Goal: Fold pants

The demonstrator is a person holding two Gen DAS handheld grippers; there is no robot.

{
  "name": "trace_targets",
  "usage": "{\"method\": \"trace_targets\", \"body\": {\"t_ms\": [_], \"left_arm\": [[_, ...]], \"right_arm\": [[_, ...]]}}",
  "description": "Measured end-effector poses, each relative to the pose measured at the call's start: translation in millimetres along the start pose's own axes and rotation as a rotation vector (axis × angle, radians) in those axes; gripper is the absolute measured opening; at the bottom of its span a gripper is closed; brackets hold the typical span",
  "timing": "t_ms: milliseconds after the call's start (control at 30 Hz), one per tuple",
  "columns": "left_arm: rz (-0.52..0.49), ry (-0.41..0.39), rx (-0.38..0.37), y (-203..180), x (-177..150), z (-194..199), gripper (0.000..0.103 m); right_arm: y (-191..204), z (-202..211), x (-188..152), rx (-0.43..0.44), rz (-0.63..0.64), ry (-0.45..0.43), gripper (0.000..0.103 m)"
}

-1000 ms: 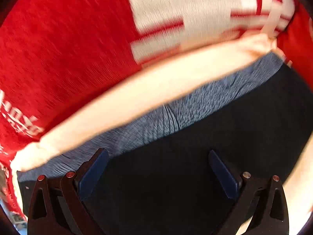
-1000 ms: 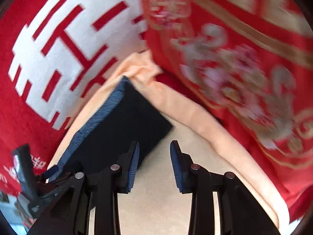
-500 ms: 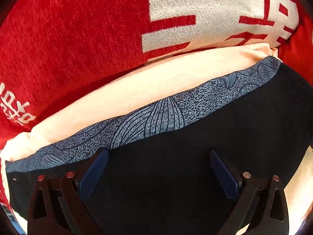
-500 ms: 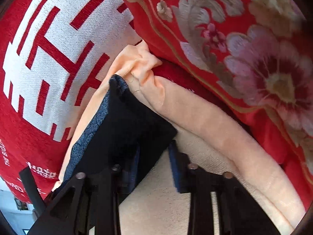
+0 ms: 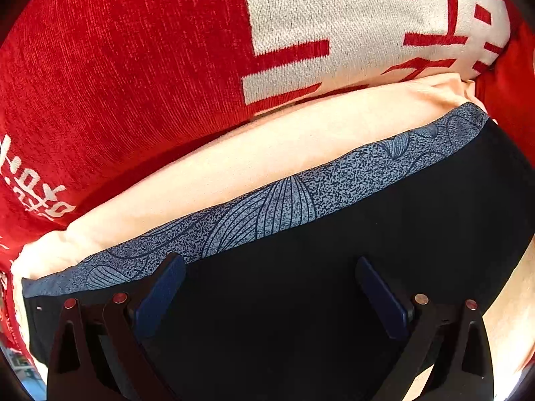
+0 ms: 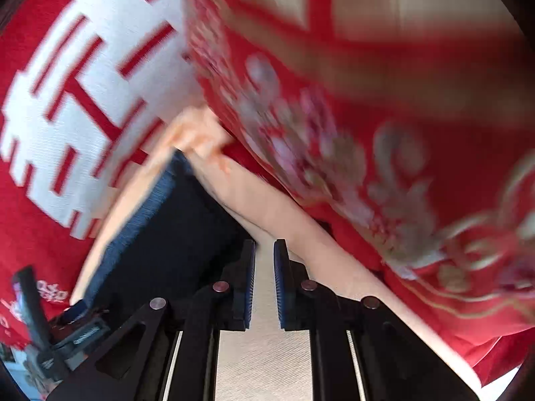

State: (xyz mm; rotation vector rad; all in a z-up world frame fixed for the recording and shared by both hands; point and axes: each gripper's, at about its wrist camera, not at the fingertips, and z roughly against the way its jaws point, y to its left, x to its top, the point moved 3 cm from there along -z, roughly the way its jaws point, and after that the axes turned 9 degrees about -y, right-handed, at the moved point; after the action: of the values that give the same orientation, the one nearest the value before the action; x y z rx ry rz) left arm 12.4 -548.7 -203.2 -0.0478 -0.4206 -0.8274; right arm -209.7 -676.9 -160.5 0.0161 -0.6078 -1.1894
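The black pants [image 5: 334, 300] lie folded flat on a peach-coloured sheet [image 5: 267, 147], their grey-blue patterned waistband [image 5: 287, 200] running along the far edge toward a red cushion with a white woven pattern [image 5: 133, 67]. The left claw [image 5: 267, 300] points steeply down over the pants with its jaws spread wide; the dark cloth fills the space between and beneath the blue pads [image 5: 160, 294], but neither pad presses on it, so this claw holds nothing. In the right wrist view, which is blurred, the right claw [image 6: 264, 284] has its jaws drawn nearly together, only a narrow slit left between the pads [image 6: 249, 287], and through that slit only the pale sheet [image 6: 264, 351] shows; no cloth is caught there. The pants [image 6: 174, 234] lie just to the left of this claw, their near corner ending right beside its left finger, though whether finger and cloth touch cannot be told. A red floral fabric [image 6: 367, 167] lies to the right of the peach sheet, well clear of the pants. The left claw's frame [image 6: 33, 317] shows at the lower left edge of that view.
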Motion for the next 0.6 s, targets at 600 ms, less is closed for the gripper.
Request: {"method": "trace_targets", "body": {"t_ms": [600], "left_arm": [[0.089,-0.016,-0.064,24,-37,-2,0.103]], "right_arm": [[124,-118,12,0.127,0.318,0.118,0.020]]}}
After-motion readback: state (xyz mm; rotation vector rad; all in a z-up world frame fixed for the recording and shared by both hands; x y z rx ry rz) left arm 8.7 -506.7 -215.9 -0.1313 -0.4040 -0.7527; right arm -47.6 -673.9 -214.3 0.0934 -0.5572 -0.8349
